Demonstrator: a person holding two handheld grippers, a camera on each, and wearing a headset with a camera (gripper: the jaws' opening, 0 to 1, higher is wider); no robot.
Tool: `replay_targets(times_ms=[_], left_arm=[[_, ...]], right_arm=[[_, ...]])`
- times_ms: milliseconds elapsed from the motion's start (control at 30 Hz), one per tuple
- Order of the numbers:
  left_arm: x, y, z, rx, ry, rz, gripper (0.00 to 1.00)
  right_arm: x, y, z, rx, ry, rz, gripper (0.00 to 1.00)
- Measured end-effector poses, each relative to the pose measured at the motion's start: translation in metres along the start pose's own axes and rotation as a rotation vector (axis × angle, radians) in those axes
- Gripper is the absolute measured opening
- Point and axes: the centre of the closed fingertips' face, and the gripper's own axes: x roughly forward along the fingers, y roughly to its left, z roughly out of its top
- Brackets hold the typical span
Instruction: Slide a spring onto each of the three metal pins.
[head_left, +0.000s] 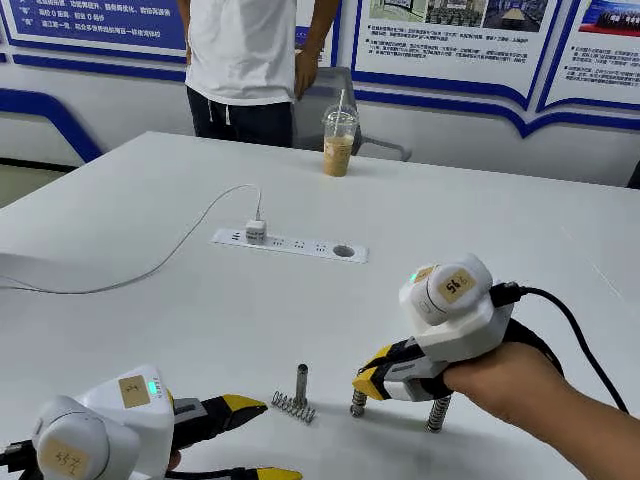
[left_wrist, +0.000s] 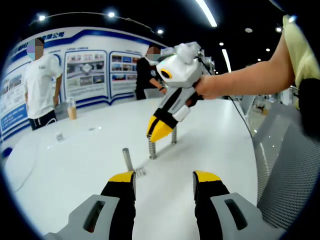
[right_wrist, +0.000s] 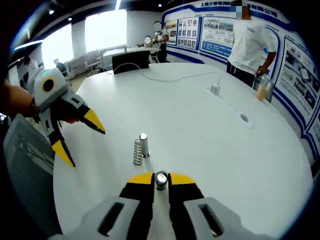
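On the white table (head_left: 480, 230) a bare pin (head_left: 301, 383) stands upright, its long axis vertical: a short, smooth cylinder of dull grey metal with a flat round top. At its foot, on the side towards the person, a loose spring (head_left: 293, 406) lies on its side, a small open coil of bright wire with its axis flat along the tabletop and crosswise to the pin.

Just right of the bare pin stands a second pin (head_left: 358, 403), also upright, with a coil wound around its shaft. Further right again, a third pin (head_left: 438, 412) stands the same way, also wearing a spring, partly under the hand.

The right gripper (head_left: 366, 384), white-bodied with black jaws tipped in yellow, slants down from the right of the bare pin. In its own view its jaws are drawn close together with the round top of the second pin held between their tips.

The left gripper (left_wrist: 164, 177) sits low to the left of the bare pin, pointing towards it, jaws spread wide and holding nothing.
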Motion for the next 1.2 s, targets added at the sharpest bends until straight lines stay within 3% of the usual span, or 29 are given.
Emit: replay_targets(times_ms=[533, 900, 1200], left_arm=[[-0.001, 0.0, -0.001, -0.002, -0.001, 0.003, 0.46], [-0.002, 0.002, -0.001, -0.003, -0.001, 0.008, 0.46], [-0.003, 0.003, 0.0, -0.002, -0.002, 0.012, 0.46]], right_arm=[[0.003, 0.0, -0.01, -0.007, 0.018, -0.012, 0.14], [-0.018, 0.008, 0.015, -0.041, -0.054, -0.039, 0.18], [-0.006, 0.032, 0.024, -0.071, -0.066, -0.003, 0.18]])
